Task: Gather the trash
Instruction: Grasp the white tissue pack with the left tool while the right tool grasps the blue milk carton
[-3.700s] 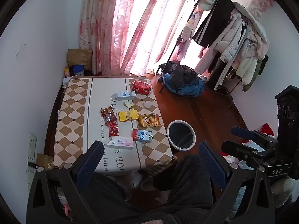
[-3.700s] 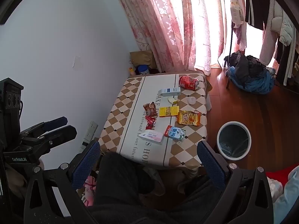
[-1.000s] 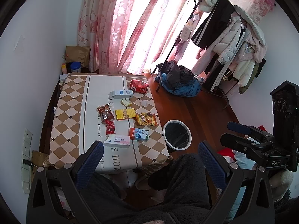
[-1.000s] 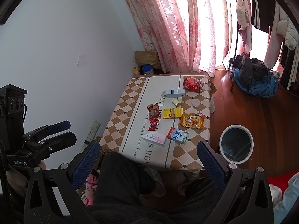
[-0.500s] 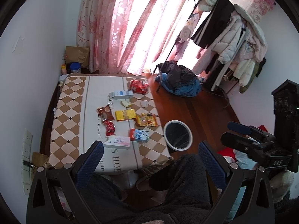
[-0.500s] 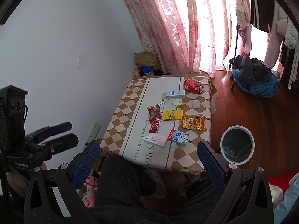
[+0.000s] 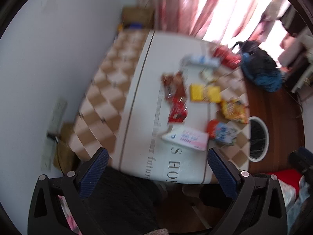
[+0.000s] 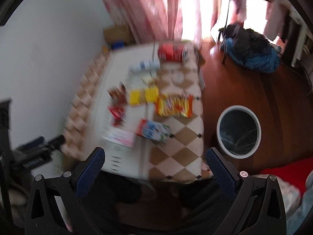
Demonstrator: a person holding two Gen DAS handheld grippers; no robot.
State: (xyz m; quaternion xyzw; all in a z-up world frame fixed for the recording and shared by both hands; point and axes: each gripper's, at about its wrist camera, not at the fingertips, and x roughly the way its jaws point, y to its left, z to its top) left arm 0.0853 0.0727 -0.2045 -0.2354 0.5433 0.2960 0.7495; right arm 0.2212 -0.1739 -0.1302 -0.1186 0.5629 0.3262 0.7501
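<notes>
Both views are blurred by motion. Several pieces of trash lie on the checkered tablecloth (image 7: 101,105): a white and pink carton (image 7: 185,138), a blue and red carton (image 8: 153,130), a yellow box (image 8: 143,96), an orange snack bag (image 8: 175,105), red wrappers (image 7: 177,109), a blue and white carton (image 7: 201,61) and a red can (image 8: 172,52). A round white bin (image 8: 238,132) stands on the floor to the table's right. My left gripper (image 7: 156,173) and my right gripper (image 8: 155,173) hang open above the table's near edge, empty.
Pink curtains (image 8: 156,9) hang behind the table. A heap of dark and blue clothes (image 8: 252,56) lies on the wooden floor. The person's dark-clothed legs (image 7: 125,199) fill the lower part of both views. A white wall (image 7: 49,58) stands left of the table.
Both grippers have swung down and closer to the table, so the trash looms larger and is smeared by motion. Both stay open and empty.
</notes>
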